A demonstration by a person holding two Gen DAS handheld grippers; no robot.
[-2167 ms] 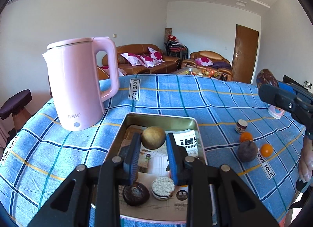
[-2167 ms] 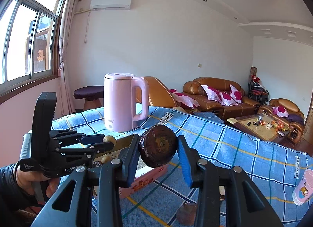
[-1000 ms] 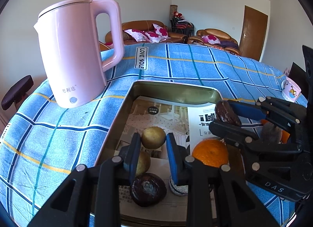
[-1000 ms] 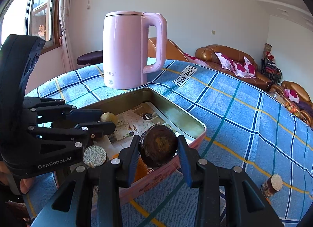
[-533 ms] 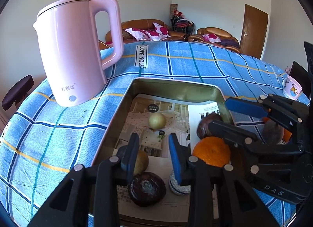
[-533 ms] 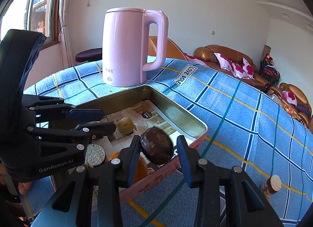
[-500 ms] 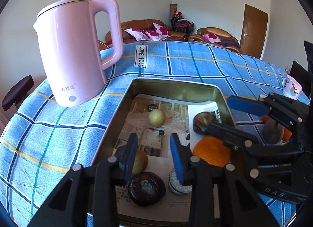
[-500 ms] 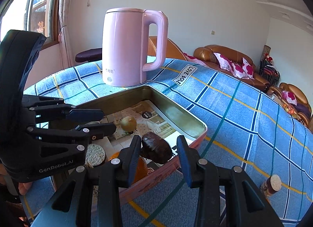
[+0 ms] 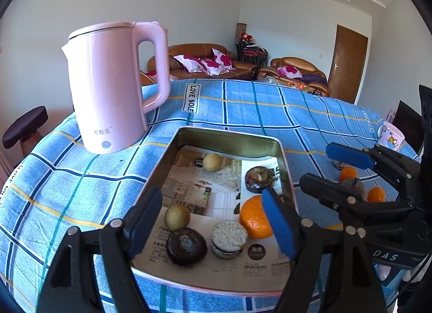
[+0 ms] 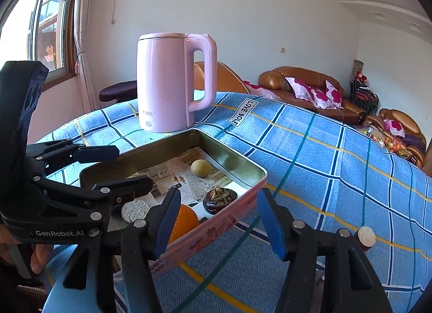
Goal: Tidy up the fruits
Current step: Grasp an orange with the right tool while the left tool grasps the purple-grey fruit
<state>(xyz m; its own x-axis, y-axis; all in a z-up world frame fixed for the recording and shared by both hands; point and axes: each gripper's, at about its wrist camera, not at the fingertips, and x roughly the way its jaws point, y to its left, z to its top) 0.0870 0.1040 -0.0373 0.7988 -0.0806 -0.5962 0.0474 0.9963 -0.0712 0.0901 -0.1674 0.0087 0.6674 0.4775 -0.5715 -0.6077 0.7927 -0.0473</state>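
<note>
A sunlit living room with brown leather sofas lay behind a table point(image 9: 270, 113) draped in a blue checked cloth, on which a tall pink electric kettle point(image 9: 113, 86) stood just beside a shallow rectangular metal tin point(image 9: 229, 137) lined with printed paper. Inside the tin rested a small round tan fruit point(image 9: 212, 162) near the far wall, a dark wrinkled purple-brown fruit point(image 9: 258, 179) just right of it, a second tan fruit point(image 9: 177, 216), a bright orange point(image 9: 253, 218), a glossy dark round fruit point(image 9: 186, 245) and a squat jar with a grainy lid point(image 9: 229, 238). More small oranges point(image 9: 348, 173) sat outside on the cloth, well apart from the tin.

The left claw point(image 9: 213, 221) hovered over the tin's near end, its jaws opening with nothing gripped between them; the right claw point(image 10: 218, 221) hung over the tin's near rim, jaws likewise opening and empty.

The fruits looked light and round, likely to roll; the dark wrinkled one seemed soft-skinned and best pinched gently across its widest part.
</note>
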